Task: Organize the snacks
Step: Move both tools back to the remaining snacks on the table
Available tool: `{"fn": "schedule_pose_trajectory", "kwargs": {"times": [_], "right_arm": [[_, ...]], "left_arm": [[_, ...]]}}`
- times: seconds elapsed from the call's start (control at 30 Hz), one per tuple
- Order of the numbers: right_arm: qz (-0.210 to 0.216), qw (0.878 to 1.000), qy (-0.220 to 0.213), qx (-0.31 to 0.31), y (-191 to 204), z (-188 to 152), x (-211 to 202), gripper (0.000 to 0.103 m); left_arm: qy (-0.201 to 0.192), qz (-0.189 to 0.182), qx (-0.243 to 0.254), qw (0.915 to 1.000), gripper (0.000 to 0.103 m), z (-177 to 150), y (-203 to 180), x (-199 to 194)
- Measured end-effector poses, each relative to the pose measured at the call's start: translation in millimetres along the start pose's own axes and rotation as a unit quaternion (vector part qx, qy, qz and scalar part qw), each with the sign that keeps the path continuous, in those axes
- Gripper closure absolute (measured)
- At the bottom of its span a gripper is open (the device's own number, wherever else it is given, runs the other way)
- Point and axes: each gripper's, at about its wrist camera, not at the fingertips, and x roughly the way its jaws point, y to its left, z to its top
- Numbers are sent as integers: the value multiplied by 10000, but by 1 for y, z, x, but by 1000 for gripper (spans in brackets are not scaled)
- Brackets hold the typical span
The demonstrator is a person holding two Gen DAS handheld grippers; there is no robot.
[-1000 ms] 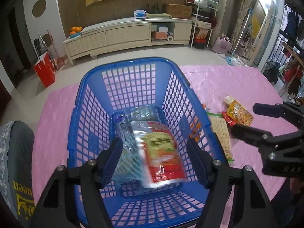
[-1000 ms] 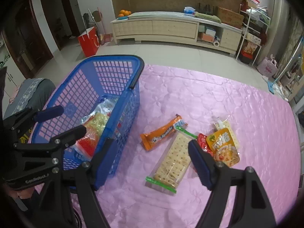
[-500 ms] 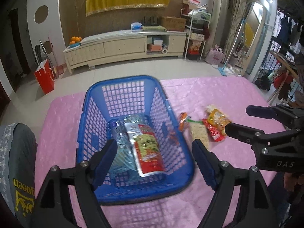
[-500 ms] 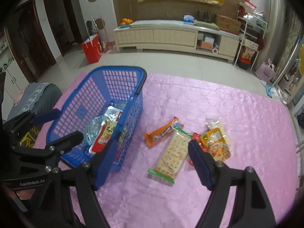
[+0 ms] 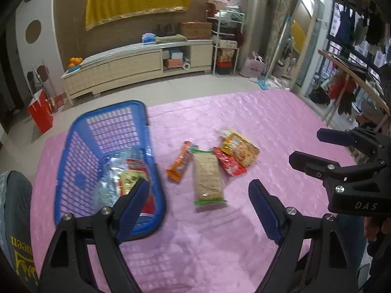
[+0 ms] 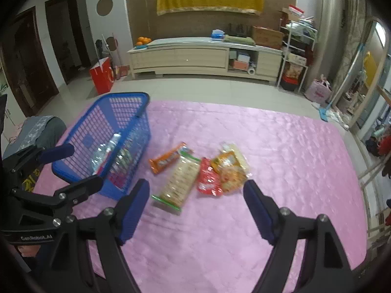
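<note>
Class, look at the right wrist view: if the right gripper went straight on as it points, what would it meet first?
Probably the cracker pack or red packet, lying between the open right gripper fingers; depth is unclear.

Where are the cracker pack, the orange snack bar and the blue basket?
cracker pack (image 5: 207,178), left wrist view, middle of the clear wrapper over the crackers.
orange snack bar (image 5: 179,164), left wrist view, centre of the orange wrapper.
blue basket (image 6: 116,96), right wrist view, far rim.
</note>
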Motion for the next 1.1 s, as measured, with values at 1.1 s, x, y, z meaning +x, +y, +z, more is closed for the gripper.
{"fn": "schedule_pose_trajectory", "kwargs": {"times": [1.1], "right_arm": [[-96, 9926, 1072, 571, -88, -64, 112, 12]], "left_arm": [[1348, 27, 501, 9896, 21, -14, -40, 162]]}}
